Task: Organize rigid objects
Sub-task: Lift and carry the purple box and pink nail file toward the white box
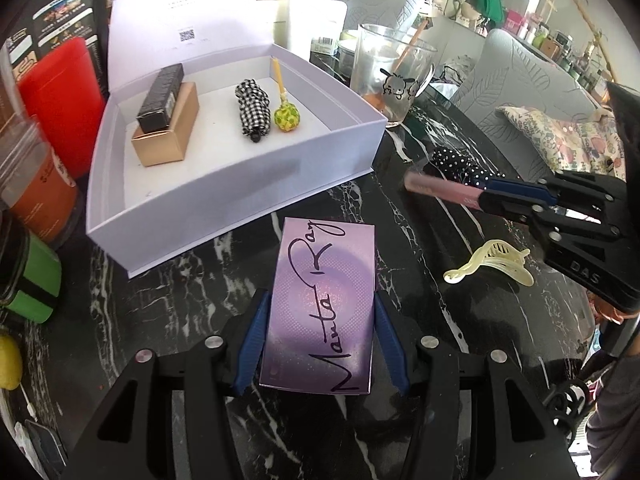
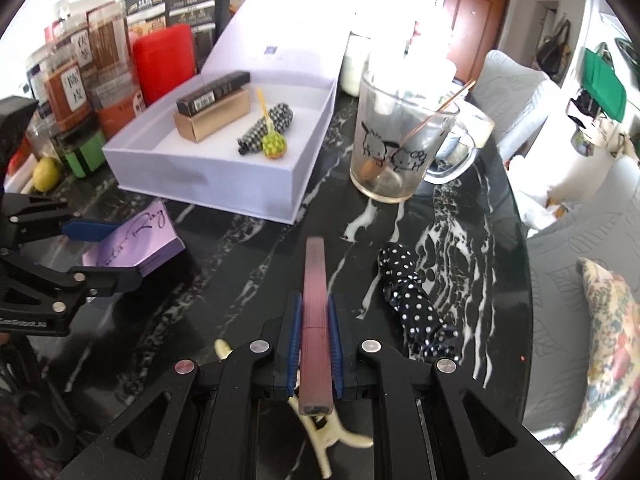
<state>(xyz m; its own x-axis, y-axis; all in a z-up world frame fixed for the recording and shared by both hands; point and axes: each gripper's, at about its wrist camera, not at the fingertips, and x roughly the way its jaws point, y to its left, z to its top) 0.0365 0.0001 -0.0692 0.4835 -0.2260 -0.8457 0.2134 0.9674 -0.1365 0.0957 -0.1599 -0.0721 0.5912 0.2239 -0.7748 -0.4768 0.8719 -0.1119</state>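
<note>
The cream hair clip (image 2: 320, 432) at six o'clock lies mostly hidden beneath the right gripper (image 2: 316, 344); the pink stick's (image 2: 315, 264) far tip is blurred.

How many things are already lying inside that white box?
4. In the white box: a gold carton with a black carton stacked on it at the left, then a checkered bundle and a green ball on a stick beside it. Nothing looks hidden.

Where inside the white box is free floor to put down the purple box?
In the white box, the near strip is bare, in front of the gold box and checked roll; so is the right corner beyond the green ball. The left rear is crowded.
</note>
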